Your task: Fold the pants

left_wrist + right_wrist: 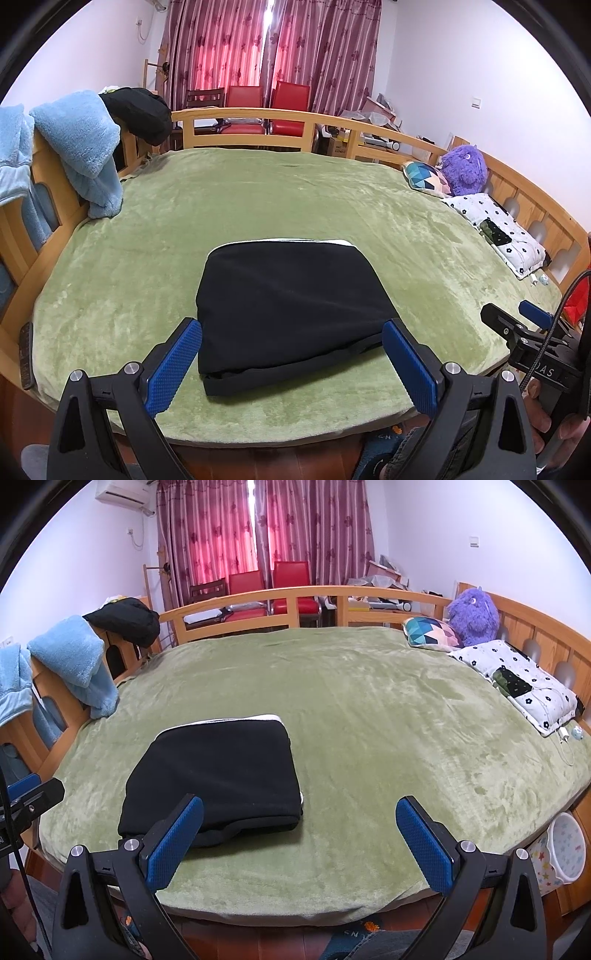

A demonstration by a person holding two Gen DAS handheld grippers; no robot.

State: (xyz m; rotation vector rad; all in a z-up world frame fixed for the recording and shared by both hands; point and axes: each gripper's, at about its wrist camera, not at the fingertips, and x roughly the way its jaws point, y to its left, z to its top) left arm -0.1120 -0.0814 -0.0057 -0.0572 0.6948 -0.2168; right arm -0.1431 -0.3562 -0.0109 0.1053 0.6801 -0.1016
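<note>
The black pants [288, 306] lie folded into a thick square on the green bed cover [295, 199], near its front edge, with a thin white edge showing along the far side. My left gripper [291, 332] is open above the near edge of the bundle, with one blue pad on each side and nothing held. In the right wrist view the pants [218, 775] sit left of centre. My right gripper [299, 810] is open over bare cover to their right, its left pad overlapping the bundle's near corner. The right gripper [517, 317] also shows at the right edge of the left view.
A wooden bed rail [280, 118] runs around the bed. Blue fleece [85, 147] and a dark garment [140, 110] hang on the left rail. Pillows [517, 679] and a purple plush toy [472, 613] lie at the right. A star-patterned bin [561, 853] stands beside the bed.
</note>
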